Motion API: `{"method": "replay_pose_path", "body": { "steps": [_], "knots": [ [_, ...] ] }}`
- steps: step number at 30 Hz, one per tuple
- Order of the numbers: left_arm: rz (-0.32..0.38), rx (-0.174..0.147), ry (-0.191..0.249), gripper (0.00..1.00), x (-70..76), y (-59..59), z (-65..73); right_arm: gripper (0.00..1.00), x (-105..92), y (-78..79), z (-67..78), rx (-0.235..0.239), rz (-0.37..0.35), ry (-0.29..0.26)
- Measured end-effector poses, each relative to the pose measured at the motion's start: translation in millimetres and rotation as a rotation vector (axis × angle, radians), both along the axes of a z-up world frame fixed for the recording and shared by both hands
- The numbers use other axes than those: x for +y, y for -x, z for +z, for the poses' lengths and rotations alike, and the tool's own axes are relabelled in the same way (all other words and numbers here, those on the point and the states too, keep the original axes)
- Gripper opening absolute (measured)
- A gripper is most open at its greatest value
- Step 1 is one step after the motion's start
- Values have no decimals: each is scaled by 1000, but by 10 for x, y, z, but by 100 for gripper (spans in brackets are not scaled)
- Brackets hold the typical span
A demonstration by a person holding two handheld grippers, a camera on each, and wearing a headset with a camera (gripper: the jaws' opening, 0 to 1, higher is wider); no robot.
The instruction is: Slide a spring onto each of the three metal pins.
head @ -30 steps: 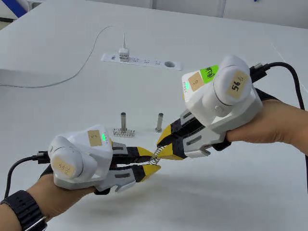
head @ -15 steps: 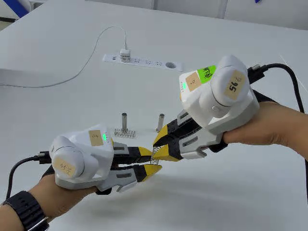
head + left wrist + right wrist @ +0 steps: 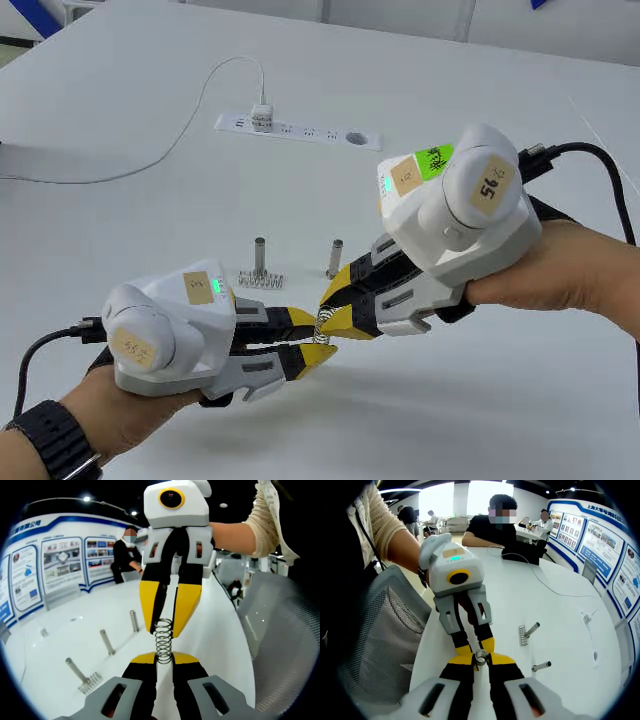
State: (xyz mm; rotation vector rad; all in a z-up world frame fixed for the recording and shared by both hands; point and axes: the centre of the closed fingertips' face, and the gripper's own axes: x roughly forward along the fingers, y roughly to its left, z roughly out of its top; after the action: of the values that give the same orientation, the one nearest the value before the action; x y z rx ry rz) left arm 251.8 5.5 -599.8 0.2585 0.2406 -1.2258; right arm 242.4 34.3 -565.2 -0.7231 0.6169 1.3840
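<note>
A small coil spring (image 3: 322,326) hangs in the air between both grippers, above the white table (image 3: 480,400). My left gripper (image 3: 314,338) comes in from the lower left and is shut on one end of the spring (image 3: 163,639). My right gripper (image 3: 334,304) reaches down from the upper right, its yellow fingertips (image 3: 186,600) closed around the other end; in its own view the spring (image 3: 481,656) shows end-on. Behind the grippers two metal pins (image 3: 260,254) (image 3: 335,257) stand upright. The left gripper view has three pins (image 3: 134,621) (image 3: 106,642) (image 3: 76,670) in a row.
A second spring (image 3: 260,280) lies flat at the foot of the left pin. A white power strip (image 3: 300,128) with a plugged-in charger and its cable (image 3: 180,130) sits further back. People sit at the far end of the table (image 3: 560,580) in the right gripper view.
The right gripper's jaws, tight together a second ago, now stand slightly apart around the spring's end. Both grippers have barely shifted; the camera has moved a little.
</note>
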Motion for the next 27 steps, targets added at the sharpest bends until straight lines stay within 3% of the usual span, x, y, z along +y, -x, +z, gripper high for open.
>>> {"method": "replay_pose_path", "body": {
  "steps": [13,27],
  "knots": [
    [26,-8,-1,20,43,-41,15,12,-3,-49,43,0,-20,-11],
    [123,19,13,38,345,-168,9,12,-86,-155,110,-9,-56,-12]
  ]
}}
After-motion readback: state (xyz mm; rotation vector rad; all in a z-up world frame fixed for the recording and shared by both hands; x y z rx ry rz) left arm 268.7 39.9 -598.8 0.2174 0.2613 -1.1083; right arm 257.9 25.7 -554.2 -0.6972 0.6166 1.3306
